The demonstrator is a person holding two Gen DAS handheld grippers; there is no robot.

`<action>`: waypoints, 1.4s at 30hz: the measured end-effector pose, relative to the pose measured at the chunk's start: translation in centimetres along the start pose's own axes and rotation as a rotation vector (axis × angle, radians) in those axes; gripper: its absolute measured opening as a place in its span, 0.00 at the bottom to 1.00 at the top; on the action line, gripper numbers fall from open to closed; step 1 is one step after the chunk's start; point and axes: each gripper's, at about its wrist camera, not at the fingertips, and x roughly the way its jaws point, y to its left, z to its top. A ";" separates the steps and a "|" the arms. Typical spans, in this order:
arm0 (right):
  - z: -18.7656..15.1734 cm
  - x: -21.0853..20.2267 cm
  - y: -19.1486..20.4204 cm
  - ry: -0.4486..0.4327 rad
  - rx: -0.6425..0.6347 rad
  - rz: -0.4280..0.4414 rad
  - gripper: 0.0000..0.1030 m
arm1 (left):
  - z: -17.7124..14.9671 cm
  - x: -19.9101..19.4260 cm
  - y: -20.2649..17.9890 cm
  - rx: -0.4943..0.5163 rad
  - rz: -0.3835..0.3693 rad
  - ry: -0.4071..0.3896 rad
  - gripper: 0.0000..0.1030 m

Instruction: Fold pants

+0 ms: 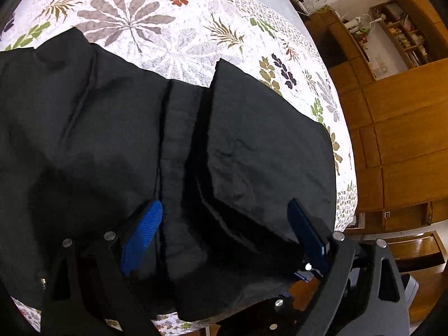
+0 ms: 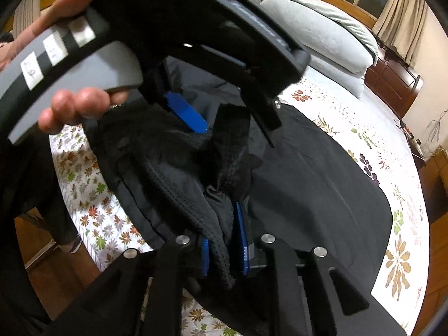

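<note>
Right gripper (image 2: pixel 225 240): blue-padded jaws drawn narrow, clamped on a bunched, stitched edge of the black fabric pants (image 2: pixel 308 184); the pinched cloth rises from between the pads and hangs in loose folds just above the bed's near edge. Left gripper (image 1: pixel 224 224): jaws spread wide, one blue ribbed pad on either side of a folded stack of the pants (image 1: pixel 266 151), holding nothing; whether the pads touch the cloth cannot be told. In the right wrist view the left gripper's black and grey body (image 2: pixel 156 28) fills the upper frame, held by the person's bare left hand (image 2: pixel 75 106), its fingers wrapped around the grey handle. Pants position: spread across the near part of the bed, over the white bedsheet printed with coloured leaves and flowers (image 1: pixel 173 28). In the left wrist view one folded panel lies on top at the right, a lighter seamed strip shows in the middle, and a broader black expanse runs to the left. The pants reach close to the bed's right edge. Beyond the pants the sheet lies bare toward the far edge. At the head of the bed, a pale grey folded blanket or pillow stack (image 2: pixel 330 36). Past the bed's right edge, brown wooden cabinets with open shelves (image 1: pixel 397 128).
</note>
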 end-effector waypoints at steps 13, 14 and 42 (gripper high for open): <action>-1.8 -5.5 -2.9 -0.048 0.196 0.092 0.60 | -1.0 0.2 -1.1 0.085 -0.047 0.010 0.37; -1.8 -6.2 -3.1 -0.078 0.216 0.105 0.60 | -1.2 0.2 -1.1 0.092 -0.045 0.009 0.36; 2.0 -1.7 -0.3 -0.077 0.067 0.096 0.13 | -1.6 -3.2 1.1 0.077 -0.009 -0.086 0.46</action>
